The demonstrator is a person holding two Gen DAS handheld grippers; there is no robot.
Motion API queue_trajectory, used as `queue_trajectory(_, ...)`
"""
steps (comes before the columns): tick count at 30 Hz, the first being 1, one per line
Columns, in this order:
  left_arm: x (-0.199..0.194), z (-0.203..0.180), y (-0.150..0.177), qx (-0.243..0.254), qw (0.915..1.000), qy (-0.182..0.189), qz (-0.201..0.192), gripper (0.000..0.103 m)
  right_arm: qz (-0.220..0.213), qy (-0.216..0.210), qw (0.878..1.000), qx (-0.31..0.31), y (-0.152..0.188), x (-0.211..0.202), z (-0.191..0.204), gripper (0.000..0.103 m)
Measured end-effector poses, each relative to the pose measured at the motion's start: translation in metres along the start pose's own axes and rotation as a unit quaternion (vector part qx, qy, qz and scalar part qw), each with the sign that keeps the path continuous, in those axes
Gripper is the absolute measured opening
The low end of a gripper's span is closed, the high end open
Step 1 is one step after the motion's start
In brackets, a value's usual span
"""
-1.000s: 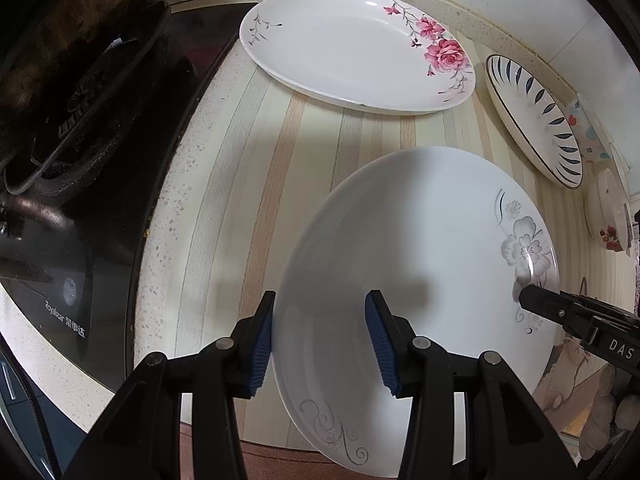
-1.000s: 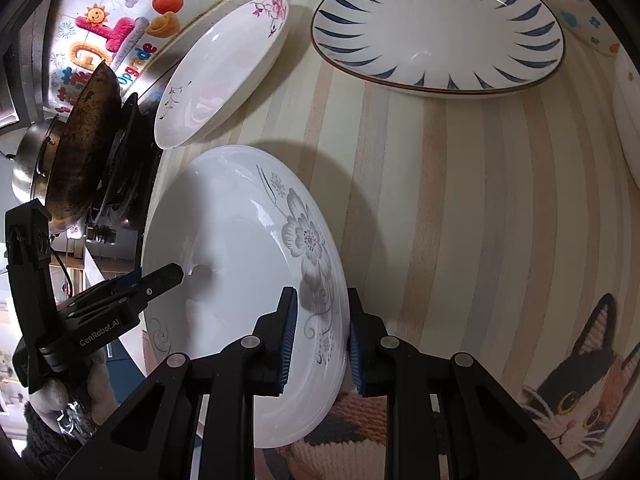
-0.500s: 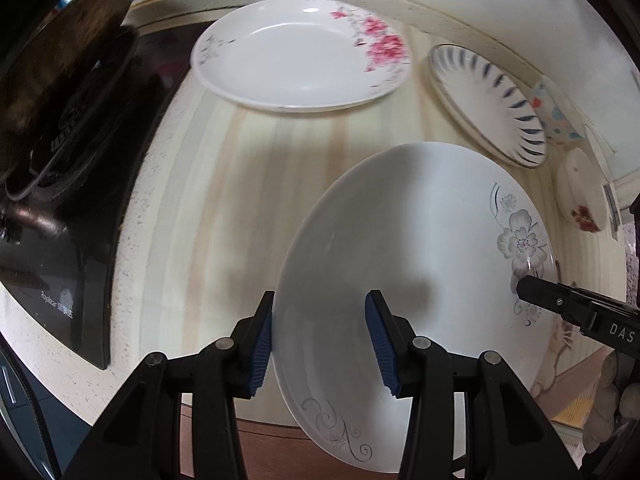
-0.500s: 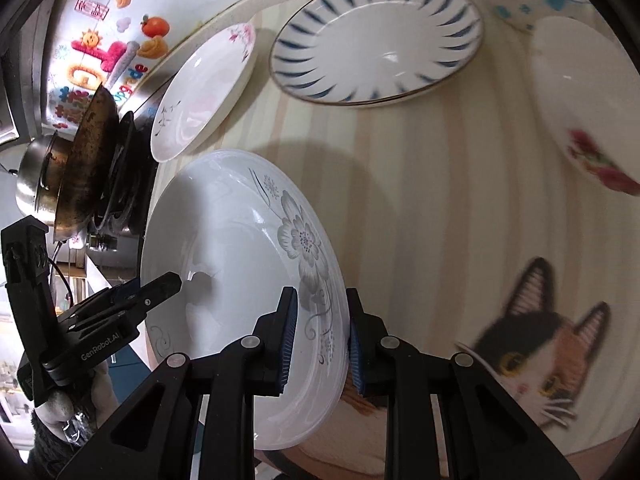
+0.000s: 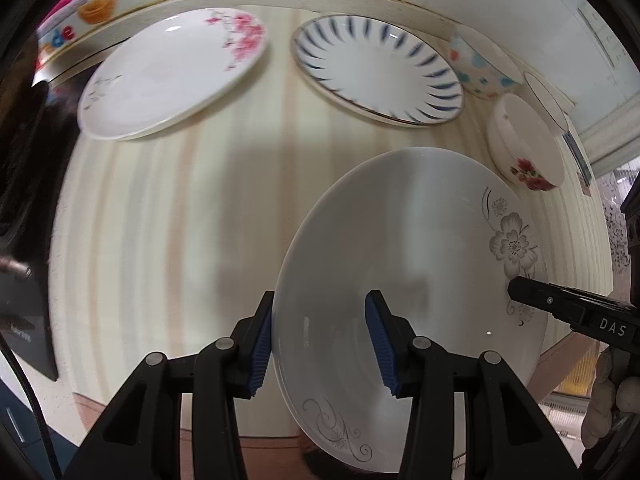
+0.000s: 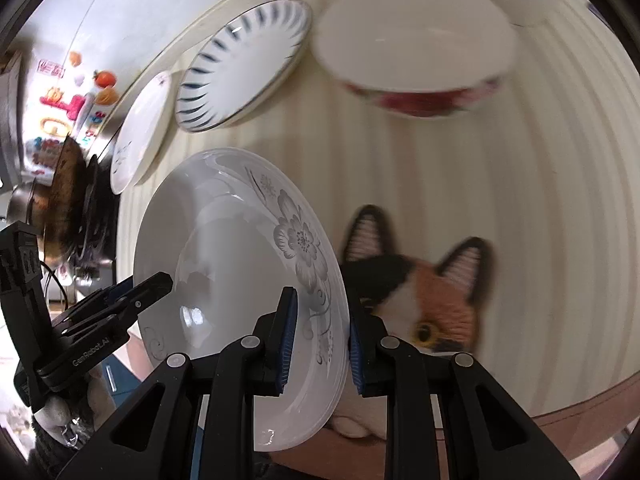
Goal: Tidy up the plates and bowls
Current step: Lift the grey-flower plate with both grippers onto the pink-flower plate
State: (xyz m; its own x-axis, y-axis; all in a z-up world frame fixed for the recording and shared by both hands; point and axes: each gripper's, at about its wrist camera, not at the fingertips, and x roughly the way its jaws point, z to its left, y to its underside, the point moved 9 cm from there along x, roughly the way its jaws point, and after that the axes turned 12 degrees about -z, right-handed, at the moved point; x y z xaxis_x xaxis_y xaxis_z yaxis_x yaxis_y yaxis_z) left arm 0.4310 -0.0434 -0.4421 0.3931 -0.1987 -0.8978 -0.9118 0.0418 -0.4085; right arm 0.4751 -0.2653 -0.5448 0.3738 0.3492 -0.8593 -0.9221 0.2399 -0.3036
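The grey-flower plate [image 5: 408, 280] hangs tilted above the striped counter [image 5: 160, 208], carried by both tools at once. The right gripper [image 6: 320, 338] has its fingers drawn narrow onto the rim beside the grey flower, one pad inside and one outside. The left gripper [image 5: 320, 340] straddles the opposite rim with its fingers fairly wide: the outer pad sits at the edge, but the inner pad looks clear of the surface, so whether it truly clamps cannot be told.

The risk, as I judge it, lies in that uneven hold. If the left side only cradles, the glossy plate may pivot in the right pads and slip. Beyond the plate stand the blue-striped plate [image 5: 378, 70] and, to its left, the pink-flower plate [image 5: 172, 74]; the red-flower bowl [image 6: 416, 52] sits near the carried plate's far rim, so a swing could knock china against china.
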Motion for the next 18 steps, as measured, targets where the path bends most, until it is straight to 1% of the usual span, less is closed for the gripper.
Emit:
queue_trajectory(3,0.008,-0.015,-0.003,0.011,0.9999,0.004,0.003,0.041,-0.003,0.004,1.000,0.013,-0.001,-0.003,-0.015,0.025)
queue_trajectory(8,0.017,-0.028,-0.006,0.027,0.9996,0.005,0.008,0.041,-0.007,0.007,1.000,0.028,-0.003,-0.006,-0.032,0.025)
queue_trajectory(18,0.039,-0.039,-0.014,0.036,0.9991,-0.007,0.021,0.041,-0.004,0.002,0.999,0.040,-0.010,-0.001,-0.038,0.025)
